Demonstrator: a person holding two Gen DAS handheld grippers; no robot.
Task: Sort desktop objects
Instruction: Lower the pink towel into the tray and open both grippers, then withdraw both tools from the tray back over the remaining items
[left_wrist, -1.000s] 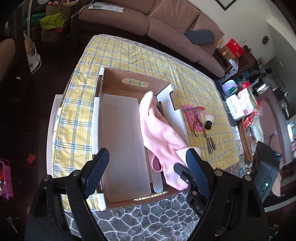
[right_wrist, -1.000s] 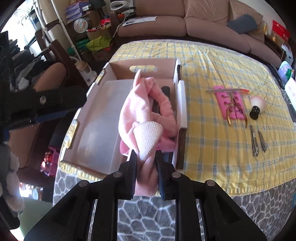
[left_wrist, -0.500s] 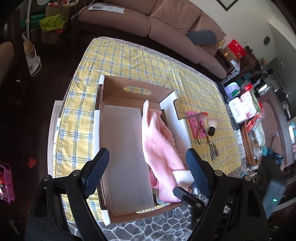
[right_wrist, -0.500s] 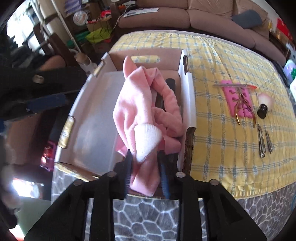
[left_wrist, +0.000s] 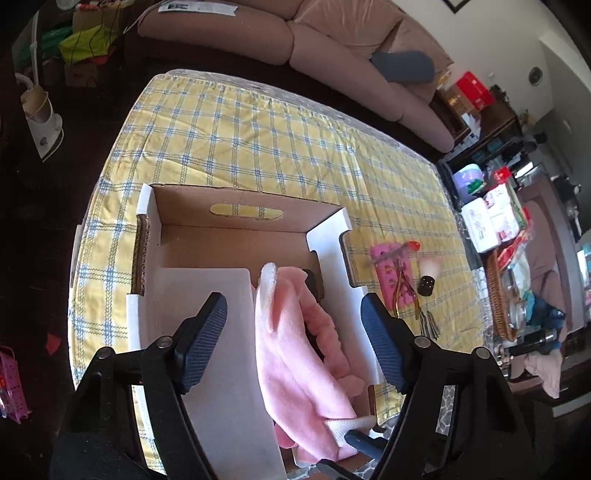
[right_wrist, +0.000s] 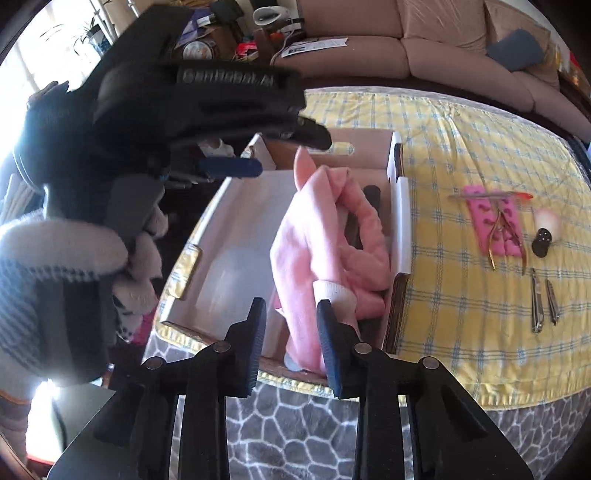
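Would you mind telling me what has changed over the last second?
The right gripper let go of the pink fleece headband, now lying in the cardboard box; its jaws have just been closing slightly. The left gripper moved over it, jaws narrowing. The tools stayed.

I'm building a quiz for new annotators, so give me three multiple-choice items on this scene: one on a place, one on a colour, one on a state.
1. Where does the pink cloth lie? A on the sofa; B in the cardboard box; C on the floor.
2. Which colour is the tablecloth? A yellow with blue checks; B plain red; C green.
3. How do the left gripper's jaws stand? A shut on the cloth; B apart; C shut, empty.
Key: B, it lies within the box walls; A, the checks show all round the box; B, the jaws, just closing somewhat, stand apart above the cloth, pads off it.
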